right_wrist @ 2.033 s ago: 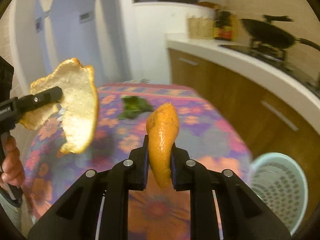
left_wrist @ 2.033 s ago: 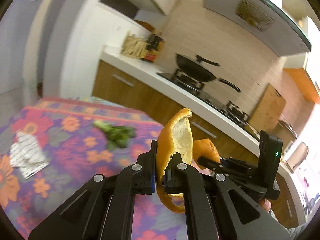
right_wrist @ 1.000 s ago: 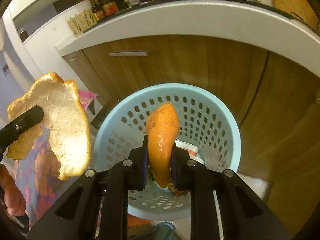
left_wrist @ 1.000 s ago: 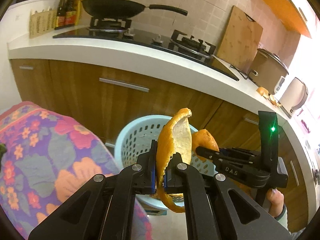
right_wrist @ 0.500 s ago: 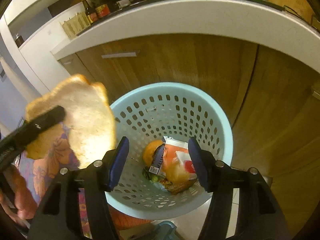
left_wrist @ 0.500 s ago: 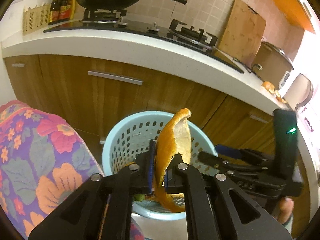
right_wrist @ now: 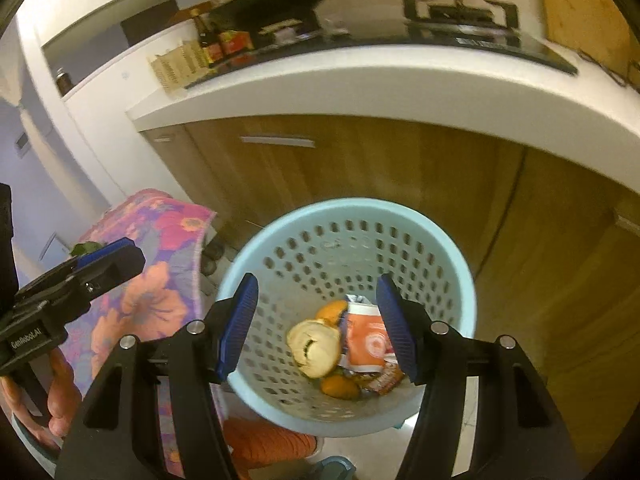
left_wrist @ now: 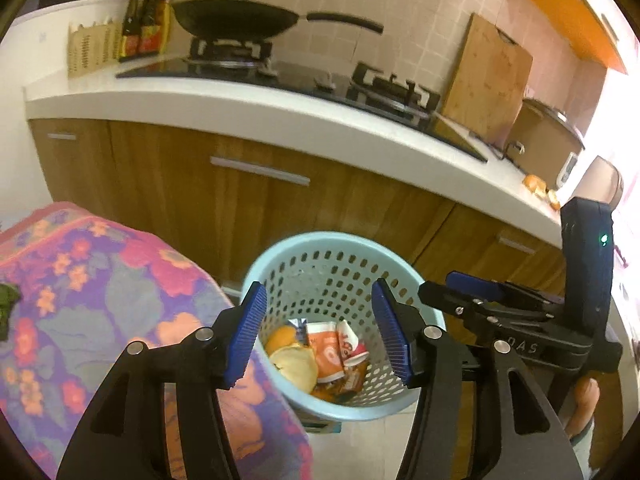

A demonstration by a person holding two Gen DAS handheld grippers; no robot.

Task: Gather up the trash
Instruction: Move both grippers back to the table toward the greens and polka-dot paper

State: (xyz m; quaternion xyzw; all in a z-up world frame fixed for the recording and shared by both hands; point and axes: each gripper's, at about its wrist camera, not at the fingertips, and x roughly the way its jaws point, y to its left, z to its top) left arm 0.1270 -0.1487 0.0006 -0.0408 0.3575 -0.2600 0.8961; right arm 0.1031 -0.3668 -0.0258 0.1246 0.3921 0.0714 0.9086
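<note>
Nearest, the left gripper (left_wrist: 316, 328) hangs with its jaws parted and nothing between them; they have just been opening, and the orange peel (left_wrist: 296, 364) now lies below and ahead of the fingertips, at the bottom of the basket. The right gripper (right_wrist: 316, 320) is likewise spread and empty, its jaws also having just opened, with its own piece of peel (right_wrist: 314, 346) lying beneath it beside an orange-and-white wrapper (right_wrist: 370, 346).

Around both sets of fingers curves the pale blue perforated basket (left_wrist: 344, 240), standing on the floor. To the left of the left gripper drapes a flowered tablecloth (left_wrist: 100, 292), with a green scrap (left_wrist: 6, 304) at its far left edge. That scrap looks like trash not yet collected.

Beyond the basket run wooden cabinets (right_wrist: 360, 168), then the white counter (left_wrist: 240, 100) with a black wok (left_wrist: 236, 20) on the stove.

The risk, I think, is in swinging back: the two grippers hang close together, and a hasty turn could knock them together, or clip the light basket's rim and tip it.
</note>
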